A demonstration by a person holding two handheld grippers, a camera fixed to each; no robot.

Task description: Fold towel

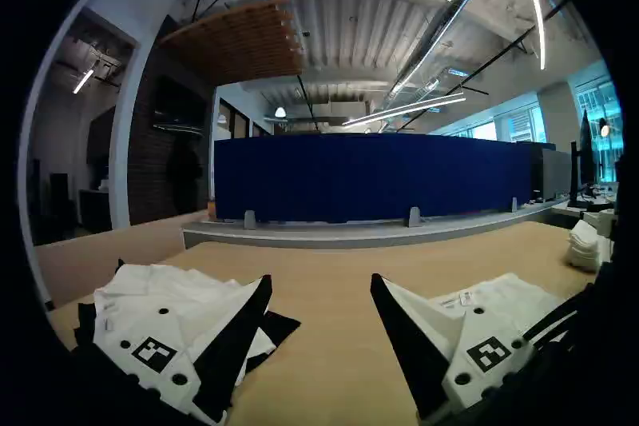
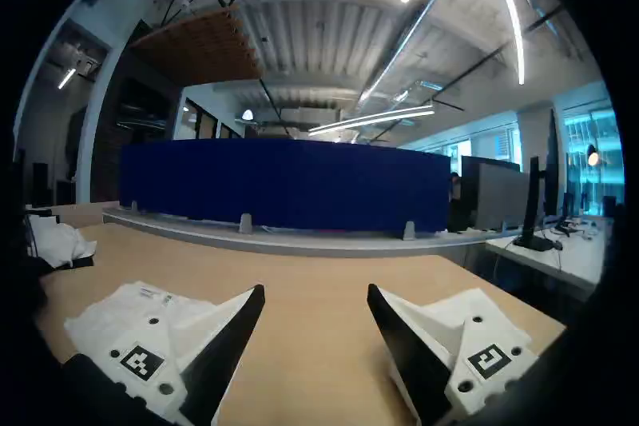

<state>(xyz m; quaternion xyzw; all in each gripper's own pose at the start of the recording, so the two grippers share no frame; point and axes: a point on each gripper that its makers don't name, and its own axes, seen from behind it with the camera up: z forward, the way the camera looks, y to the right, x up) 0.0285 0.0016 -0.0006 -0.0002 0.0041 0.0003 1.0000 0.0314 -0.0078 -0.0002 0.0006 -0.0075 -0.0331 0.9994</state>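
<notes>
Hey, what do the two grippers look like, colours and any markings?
They match. The left gripper and the right gripper each have two white, wedge-shaped fingers tapering to a point, with black inner faces. Every finger carries a square black-and-white tag and a few small dark round holes near it.

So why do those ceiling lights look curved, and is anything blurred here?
Left gripper view: fisheye lens bows the ceiling light strips and the blue partition; picture sharp. Right gripper view: same bowing, windows glow bluish-bright, wooden table evenly lit, no blur.
</notes>
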